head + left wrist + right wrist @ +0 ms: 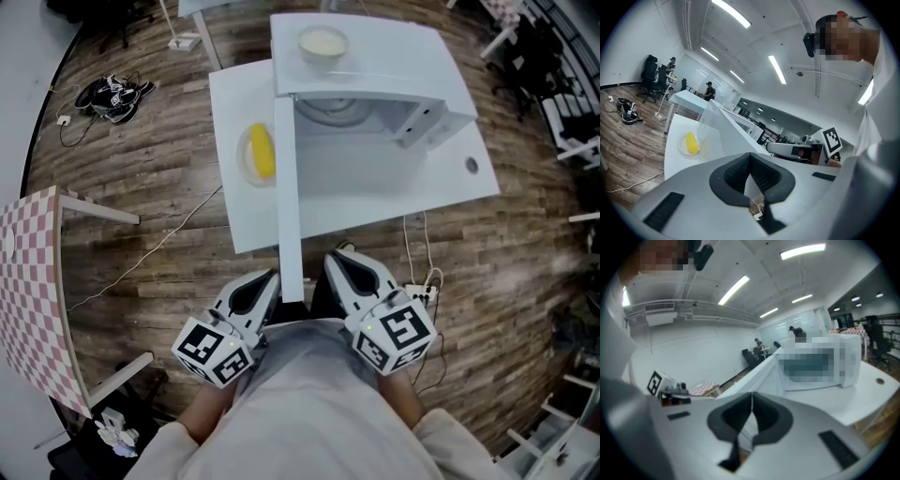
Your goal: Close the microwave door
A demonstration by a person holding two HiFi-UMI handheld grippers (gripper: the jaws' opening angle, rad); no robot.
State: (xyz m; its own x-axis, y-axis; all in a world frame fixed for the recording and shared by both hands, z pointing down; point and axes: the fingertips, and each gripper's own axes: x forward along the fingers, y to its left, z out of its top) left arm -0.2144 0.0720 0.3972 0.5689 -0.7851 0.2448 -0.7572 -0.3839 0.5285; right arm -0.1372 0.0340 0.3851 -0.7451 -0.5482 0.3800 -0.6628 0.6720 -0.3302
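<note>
The desk (pixel 375 202) carries the microwave (pixel 394 66), whose door (pixel 287 187) stands swung straight out from the microwave's front. At the door's free end, the left hand-held gripper (pixel 271 277) and the right hand-held gripper (pixel 335 257) flank it, each pressed together and empty. Closing looks not yet begun, and the next move is probably the left one pushing the door's outer face back toward the microwave.

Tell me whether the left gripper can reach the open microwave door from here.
Probably yes: the left gripper sits beside the free edge of the microwave door, with nothing between them.

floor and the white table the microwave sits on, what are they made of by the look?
Floor: wood or wood-look laminate, matte brown; plank seams and grain show.
Table: smooth white top, probably laminate or painted board; uniform, no grain, slight sheen.
</note>
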